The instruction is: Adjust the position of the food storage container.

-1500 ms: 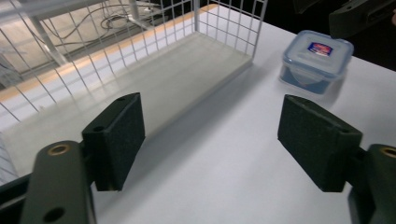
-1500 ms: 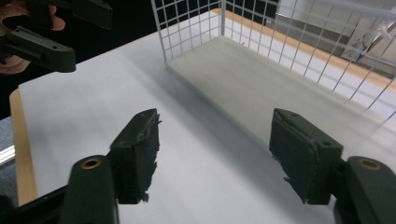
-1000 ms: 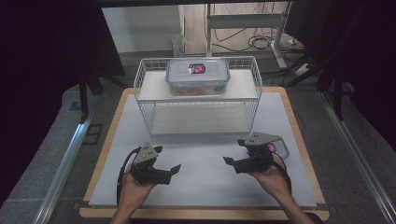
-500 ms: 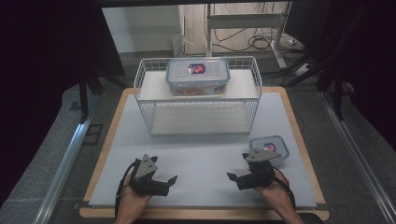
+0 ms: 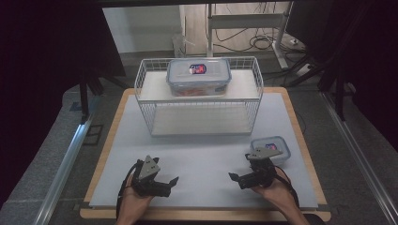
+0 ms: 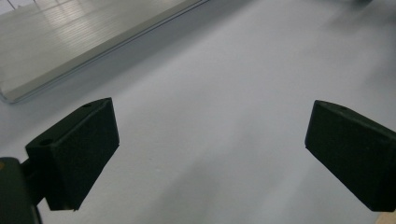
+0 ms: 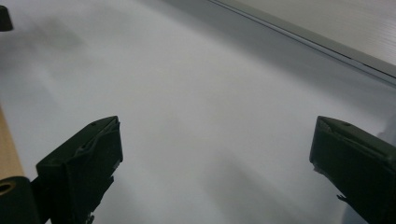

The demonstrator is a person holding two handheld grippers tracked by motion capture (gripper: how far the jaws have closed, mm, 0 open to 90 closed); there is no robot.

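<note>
At the near left of the tabletop (image 5: pixel 206 154) the left gripper (image 5: pixel 172 182) rests low in the person's hand with its jaws spread and nothing between them. Far centre stands a white wire basket rack (image 5: pixel 143 89) with a large lidded food container (image 5: pixel 199 76) on its upper shelf, so one container looks already placed; its lid bears a red-and-blue label too small to read. At the near right, the right gripper (image 5: pixel 233 176) has just been opening, jaws wide and empty, and the small lidded container (image 5: pixel 277 146) sits on the tabletop just behind it, probably still to be shelved.
</note>
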